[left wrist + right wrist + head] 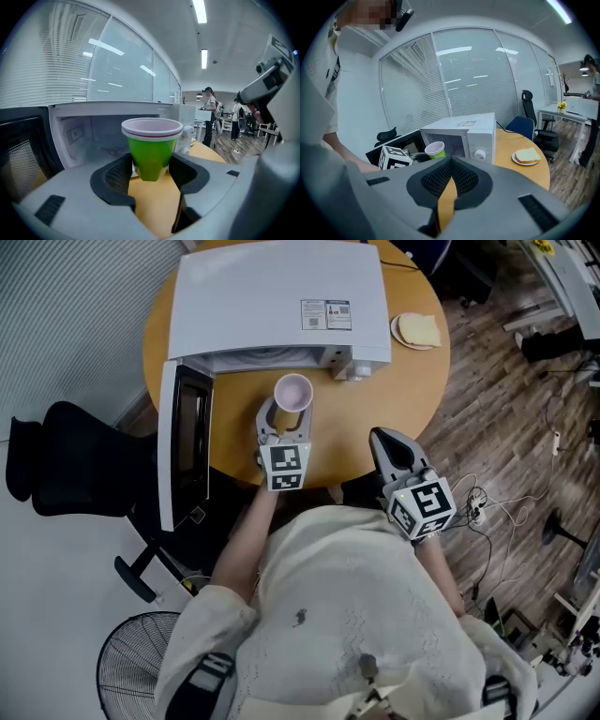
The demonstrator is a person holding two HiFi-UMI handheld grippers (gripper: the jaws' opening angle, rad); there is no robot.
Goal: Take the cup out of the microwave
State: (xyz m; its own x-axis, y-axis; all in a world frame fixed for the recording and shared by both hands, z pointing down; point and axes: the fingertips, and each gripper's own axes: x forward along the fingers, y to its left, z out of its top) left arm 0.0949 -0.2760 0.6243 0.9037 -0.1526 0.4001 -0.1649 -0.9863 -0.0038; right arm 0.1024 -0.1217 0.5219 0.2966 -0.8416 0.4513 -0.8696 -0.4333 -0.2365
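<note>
A green paper cup (151,150) with a white rim and pale inside hangs above the yellow table, just in front of the open microwave (281,301). My left gripper (151,171) is shut on the cup, its dark pads pressing both sides of the lower body. The head view shows the cup (292,393) out of the oven's mouth, held by the left gripper (279,427). The right gripper (386,442) hovers over the table's near edge, jaws shut with nothing between them. From the right gripper view the cup (436,149) sits left of the microwave (464,133).
The microwave door (183,442) stands swung open at the left. A plate with a slice of bread (417,331) lies on the round table (412,390) to the right of the oven. A black chair (66,460) and a fan (136,662) stand at the left.
</note>
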